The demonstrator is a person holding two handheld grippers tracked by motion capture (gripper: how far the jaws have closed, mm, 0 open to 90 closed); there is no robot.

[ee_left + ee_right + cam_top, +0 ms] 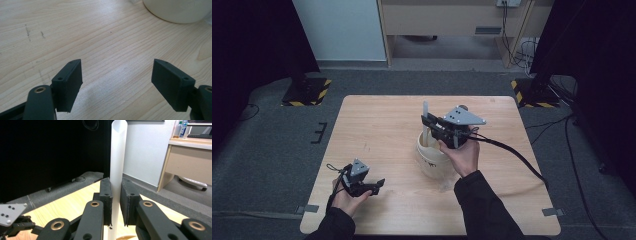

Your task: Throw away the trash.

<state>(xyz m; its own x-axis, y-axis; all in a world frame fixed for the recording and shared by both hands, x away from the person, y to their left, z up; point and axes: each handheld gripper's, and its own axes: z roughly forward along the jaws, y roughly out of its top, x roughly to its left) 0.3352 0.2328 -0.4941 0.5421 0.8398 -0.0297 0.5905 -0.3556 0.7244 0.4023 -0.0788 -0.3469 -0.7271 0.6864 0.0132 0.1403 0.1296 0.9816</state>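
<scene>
Black jaws of the right gripper (115, 202) pinch an upright white straw (117, 157) above a white cup (432, 155) at table centre. At seven o'clock, the left gripper (116, 82) rests wide open, empty. Lowering the straw vertically, clear of the rim, seems wise

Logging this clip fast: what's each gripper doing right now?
Left gripper: open, holding nothing, over bare table.
Right gripper: shut on the white straw, above the white cup.
</scene>
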